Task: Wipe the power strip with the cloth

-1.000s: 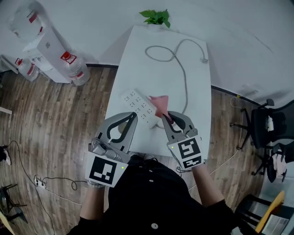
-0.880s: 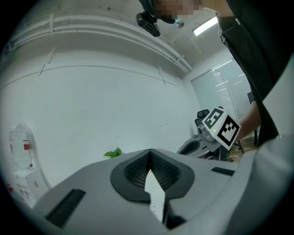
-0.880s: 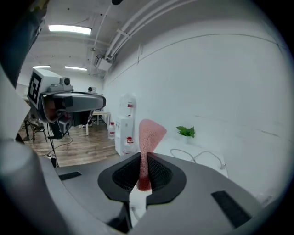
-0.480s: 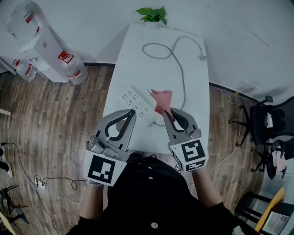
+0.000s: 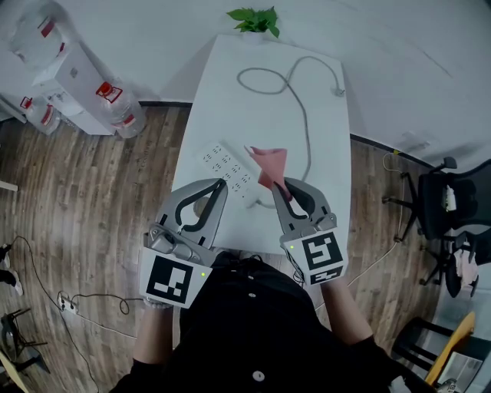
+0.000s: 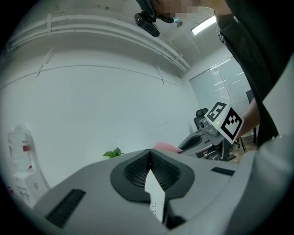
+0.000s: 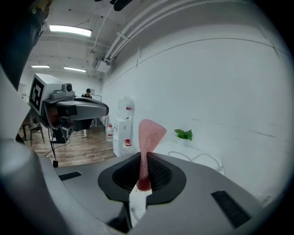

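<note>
A white power strip (image 5: 229, 170) lies slantwise on the white table (image 5: 230, 84), and its grey cable (image 5: 301, 104) loops toward the far end. My right gripper (image 5: 278, 185) is shut on a pink cloth (image 5: 269, 163), which sticks up past the jaw tips just right of the strip. The right gripper view shows the cloth (image 7: 149, 136) pinched between the pads of the right gripper (image 7: 143, 161). My left gripper (image 5: 222, 184) is shut with nothing in it, its tips at the strip's near end. In the left gripper view the left gripper (image 6: 148, 154) shows closed jaws, with the strip (image 6: 156, 203) below them.
A potted plant (image 5: 255, 20) stands at the table's far end. Water bottles and a white dispenser (image 5: 75, 71) are on the wooden floor at the left. An office chair (image 5: 440, 209) stands at the right. Loose cables (image 5: 80, 302) lie on the floor at lower left.
The right gripper has lifted the cloth so that it stands up from the jaws instead of lying by the strip. The left gripper has hardly moved.
</note>
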{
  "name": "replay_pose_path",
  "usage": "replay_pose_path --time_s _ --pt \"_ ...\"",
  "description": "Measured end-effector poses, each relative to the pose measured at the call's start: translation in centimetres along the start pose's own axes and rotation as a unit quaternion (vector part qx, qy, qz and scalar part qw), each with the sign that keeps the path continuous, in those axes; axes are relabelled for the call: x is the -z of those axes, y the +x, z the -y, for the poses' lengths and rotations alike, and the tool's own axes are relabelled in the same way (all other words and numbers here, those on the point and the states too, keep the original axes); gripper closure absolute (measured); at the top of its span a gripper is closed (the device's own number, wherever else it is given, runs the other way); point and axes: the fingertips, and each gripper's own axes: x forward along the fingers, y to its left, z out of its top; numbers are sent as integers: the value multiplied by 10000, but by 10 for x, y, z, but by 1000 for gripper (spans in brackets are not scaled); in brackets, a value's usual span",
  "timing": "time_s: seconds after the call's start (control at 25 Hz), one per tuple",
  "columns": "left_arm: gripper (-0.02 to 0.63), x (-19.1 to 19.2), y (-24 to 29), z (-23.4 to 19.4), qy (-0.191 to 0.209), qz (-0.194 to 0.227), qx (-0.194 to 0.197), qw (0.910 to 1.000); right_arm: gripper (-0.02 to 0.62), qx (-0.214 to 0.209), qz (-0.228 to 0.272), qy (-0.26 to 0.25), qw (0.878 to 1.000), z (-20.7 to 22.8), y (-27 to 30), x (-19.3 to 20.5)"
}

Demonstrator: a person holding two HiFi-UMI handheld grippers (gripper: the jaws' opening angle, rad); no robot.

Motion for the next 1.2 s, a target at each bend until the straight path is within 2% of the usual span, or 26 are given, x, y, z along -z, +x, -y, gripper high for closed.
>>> replay_pose_path --time_s 0.76,1.2 --pt "592 3 0 -1 116 -2 34 9999 546 -94 -34 -114 9999 -9 0 2" --pt "592 8 0 -4 35 -81 -52 9999 546 -147 -81 -105 9998 -10 3 3"
